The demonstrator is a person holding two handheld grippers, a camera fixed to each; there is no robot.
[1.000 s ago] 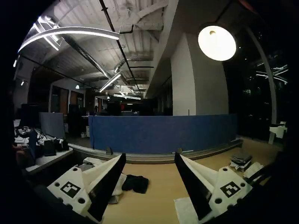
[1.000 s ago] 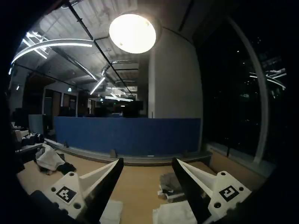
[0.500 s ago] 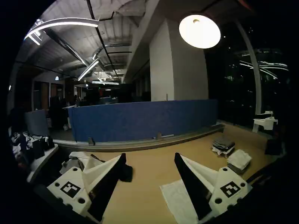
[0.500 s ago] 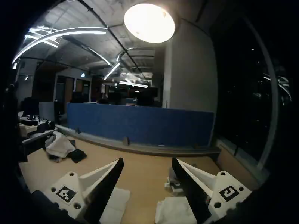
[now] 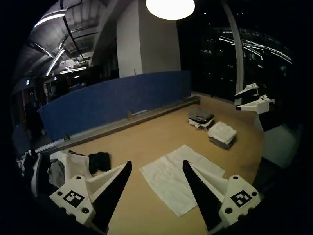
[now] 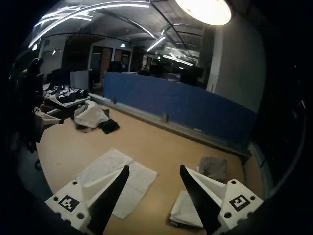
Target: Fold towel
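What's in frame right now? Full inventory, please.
towel: 1, white, spread flat on the table, under both tongs
folded white stack: 1, white, on the table beyond the towel
folded grey stack: 1, grey, just past the white stack
cloth pile: 1, white and black, table's far-left corner in the left gripper view
table: 1, light wood
partition: 1, blue, along the table's far edge
lamp: 1, round, lit, overhead
left tongs: 1, white, open, empty
right tongs: 1, white, open, empty
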